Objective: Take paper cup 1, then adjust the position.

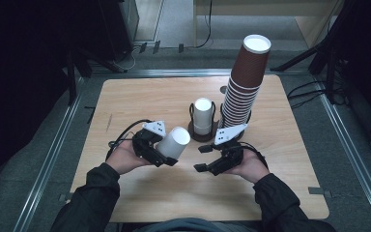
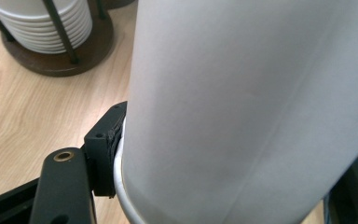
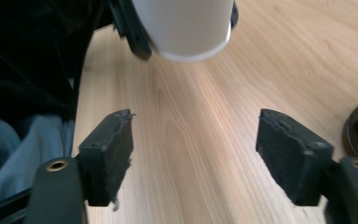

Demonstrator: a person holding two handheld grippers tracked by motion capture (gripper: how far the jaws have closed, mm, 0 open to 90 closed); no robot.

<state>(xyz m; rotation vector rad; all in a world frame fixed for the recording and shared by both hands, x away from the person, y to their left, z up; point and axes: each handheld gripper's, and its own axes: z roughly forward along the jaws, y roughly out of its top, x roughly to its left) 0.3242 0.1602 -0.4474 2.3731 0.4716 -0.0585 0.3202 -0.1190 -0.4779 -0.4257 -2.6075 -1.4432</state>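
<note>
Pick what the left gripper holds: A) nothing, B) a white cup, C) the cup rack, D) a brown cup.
B: the left gripper is clamped on a white cup, its pad pressed against the cup wall near the rim in the left gripper view.

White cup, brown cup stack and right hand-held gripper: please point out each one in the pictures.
white cup [image 1: 173, 141]: high view, on its side wall.
brown cup stack [image 1: 241, 94]: high view, on the middle of the stack.
right hand-held gripper [image 3: 193, 161]: right gripper view, midway between its open jaws.
</note>
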